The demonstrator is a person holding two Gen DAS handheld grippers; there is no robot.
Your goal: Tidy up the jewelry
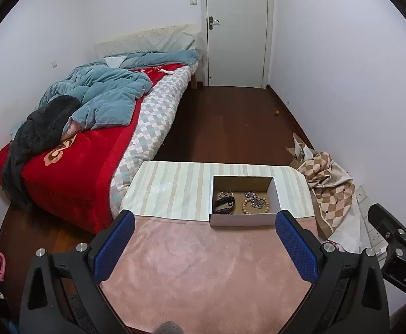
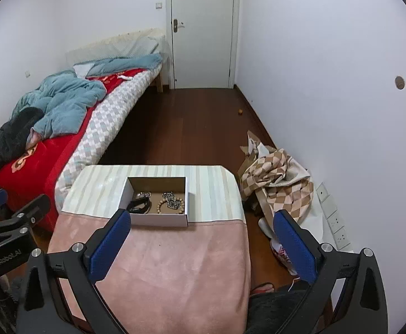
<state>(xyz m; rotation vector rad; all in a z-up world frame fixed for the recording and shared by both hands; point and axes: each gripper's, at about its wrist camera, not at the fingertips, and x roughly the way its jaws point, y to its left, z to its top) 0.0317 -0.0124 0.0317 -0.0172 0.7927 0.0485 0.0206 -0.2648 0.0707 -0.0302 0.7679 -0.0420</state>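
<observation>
A small white cardboard box (image 1: 243, 219) (image 2: 158, 220) stands on the table, on the striped cloth near its seam with the pink cloth. Inside lie a wooden bead bracelet (image 1: 247, 207) (image 2: 161, 207), a silvery chain (image 1: 253, 198) (image 2: 172, 199), a black band (image 1: 225, 205) (image 2: 139, 206) and a sparkly piece (image 1: 225, 194) (image 2: 143, 194). My left gripper (image 1: 205, 224) is open and empty, above the pink cloth just short of the box. My right gripper (image 2: 203, 221) is open and empty, at the box's near right side, above the table edge.
The table has a pink cloth (image 1: 203, 272) (image 2: 169, 267) in front and a striped cloth (image 1: 175, 186) (image 2: 214, 189) behind. A bed (image 1: 91, 144) lies to the left. A checked cloth heap (image 1: 328, 189) (image 2: 281, 183) lies on the floor at right. A closed door (image 1: 236, 27) is at the back.
</observation>
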